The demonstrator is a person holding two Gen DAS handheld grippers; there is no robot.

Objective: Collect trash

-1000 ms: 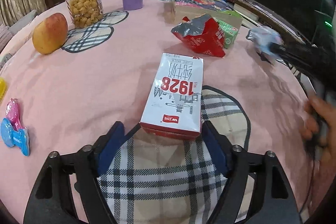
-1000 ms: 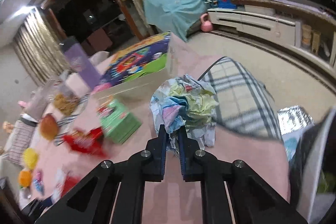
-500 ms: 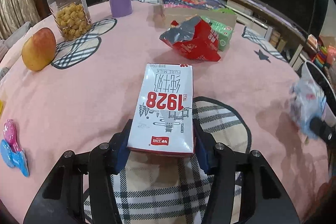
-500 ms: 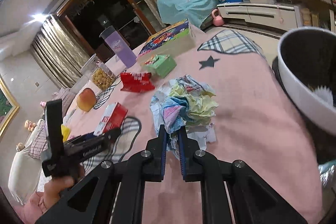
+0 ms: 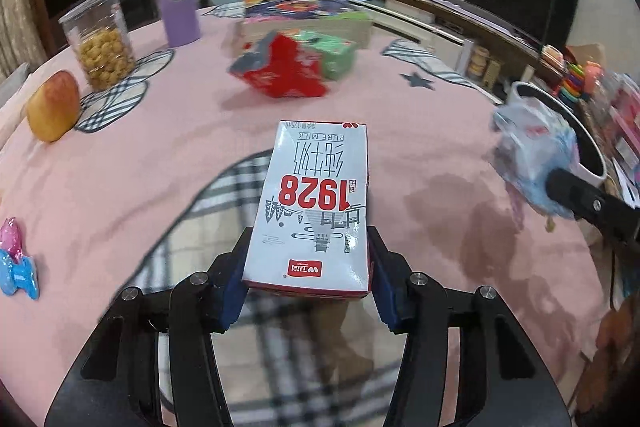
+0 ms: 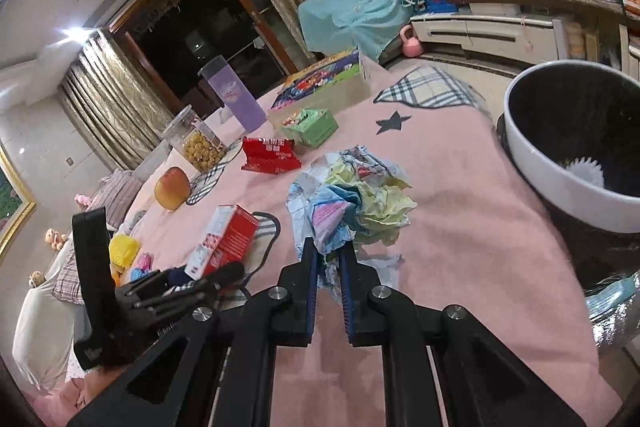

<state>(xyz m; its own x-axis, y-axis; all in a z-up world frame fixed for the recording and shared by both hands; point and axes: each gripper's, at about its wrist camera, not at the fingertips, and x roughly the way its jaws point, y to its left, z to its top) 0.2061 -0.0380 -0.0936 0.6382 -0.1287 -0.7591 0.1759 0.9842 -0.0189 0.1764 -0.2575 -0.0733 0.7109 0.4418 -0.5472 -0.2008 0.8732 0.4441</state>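
My left gripper [image 5: 306, 287] is shut on a white and red milk carton [image 5: 316, 211] marked 1928, held just over the pink tablecloth; the carton also shows in the right wrist view [image 6: 226, 241]. My right gripper [image 6: 330, 263] is shut on a crumpled ball of coloured paper [image 6: 352, 203], held above the table's right side near a white-rimmed trash bin [image 6: 560, 175]. The paper ball [image 5: 532, 155] and bin [image 5: 560, 115] show at the right of the left wrist view. A red snack wrapper [image 5: 280, 71] lies further back.
On the table stand a green box [image 5: 332, 53], a jar of snacks [image 5: 102, 43], a purple bottle [image 5: 176, 3], an apple [image 5: 54, 105], a flat colourful box [image 5: 304, 11] and small toys [image 5: 16, 263] at the left edge. A TV cabinet lies beyond the table.
The left gripper closed on the milk carton and lifted it slightly. The right gripper carried the paper ball from the table's far side toward the bin.
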